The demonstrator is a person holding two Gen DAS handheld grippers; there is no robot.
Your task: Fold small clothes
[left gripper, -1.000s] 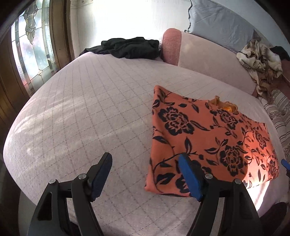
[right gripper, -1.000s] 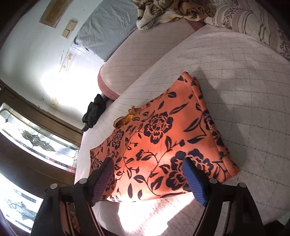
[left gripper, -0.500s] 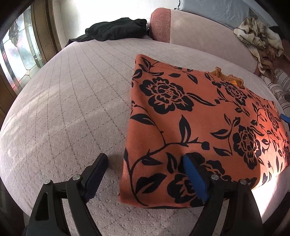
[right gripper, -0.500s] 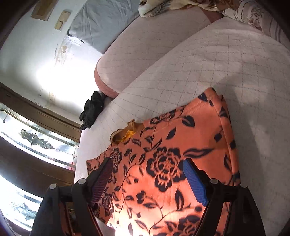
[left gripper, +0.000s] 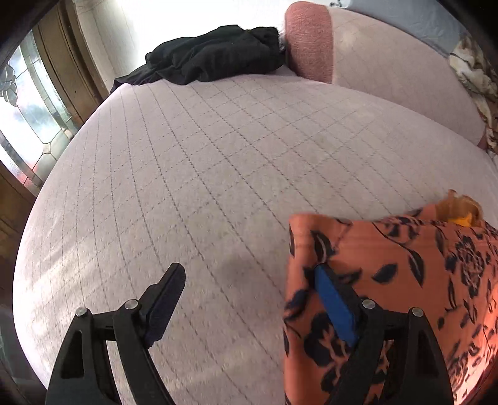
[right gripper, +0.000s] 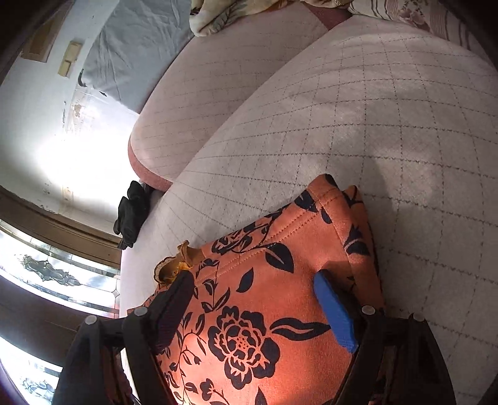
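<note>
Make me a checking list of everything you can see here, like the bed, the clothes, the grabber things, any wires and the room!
Surface: quilted pale cover with a diamond stitch pattern.
Job's things: orange flowered garment lying flat, a yellow ruffle sticking out at one edge.
Clutter: black clothing pile at the far edge; patterned cloth heaped beyond the long cushion.
Grippers: left gripper open, over the garment's edge, one finger above the fabric and one above bare cover; right gripper open above the garment, holding nothing.
Cables: nothing seen.
Surroundings: leaded glass window in a wooden frame, pale wall, grey sheet behind the cushion.
</note>
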